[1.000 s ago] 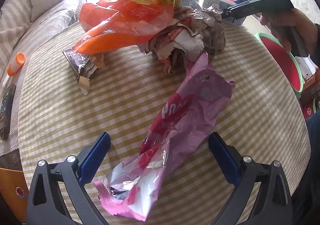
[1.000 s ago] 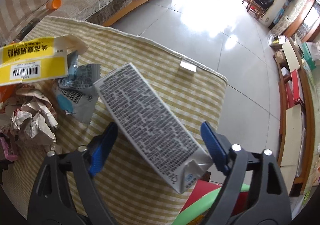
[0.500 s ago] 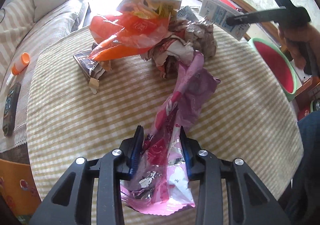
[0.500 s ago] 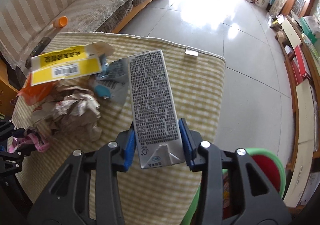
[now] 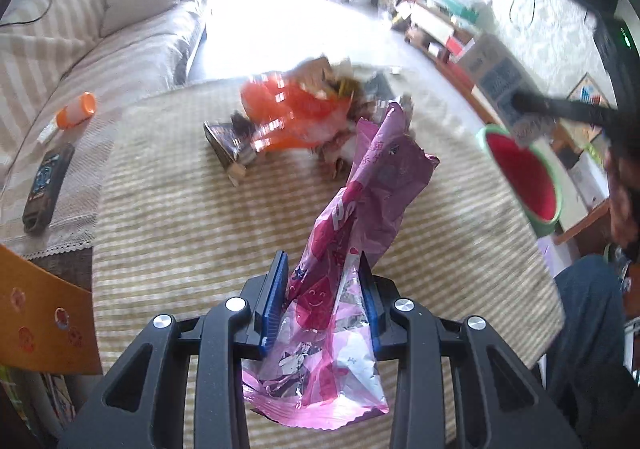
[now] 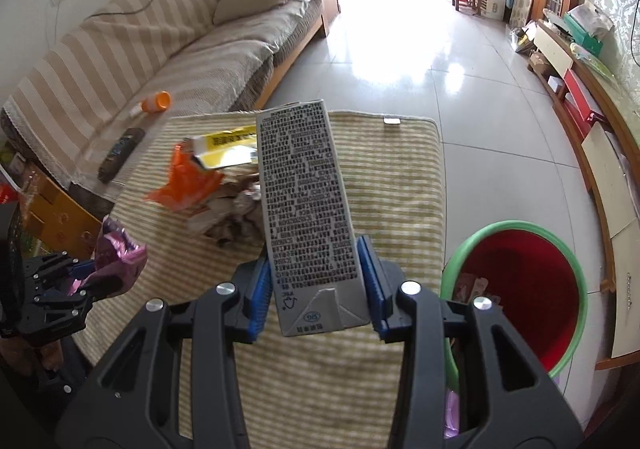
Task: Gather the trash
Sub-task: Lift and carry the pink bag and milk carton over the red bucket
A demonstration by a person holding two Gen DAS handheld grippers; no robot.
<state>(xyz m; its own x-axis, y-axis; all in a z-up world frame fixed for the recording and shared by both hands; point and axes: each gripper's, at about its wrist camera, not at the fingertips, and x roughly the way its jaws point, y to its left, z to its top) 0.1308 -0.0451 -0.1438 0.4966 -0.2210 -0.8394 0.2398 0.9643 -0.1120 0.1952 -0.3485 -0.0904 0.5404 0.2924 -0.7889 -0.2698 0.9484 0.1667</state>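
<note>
Right wrist view: you are clamping the grey printed carton (image 6: 310, 209) in the right gripper (image 6: 318, 289), while your left gripper (image 5: 322, 301) is pinching the crinkled pink foil wrapper (image 5: 352, 233); next, carry both past the table's right edge to the green-rimmed red bin (image 6: 520, 289).

Pink wrapper (image 5: 352, 249) pinched in left gripper (image 5: 324, 297) above striped tablecloth (image 5: 180, 233).

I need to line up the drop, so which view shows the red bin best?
The right wrist view: the red bin sits on the floor beside the table, its green rim nearly whole and some trash visible inside. The left wrist view shows it smaller, at the right edge, tilted by the lens, with the carton overlapping its far rim.
</note>
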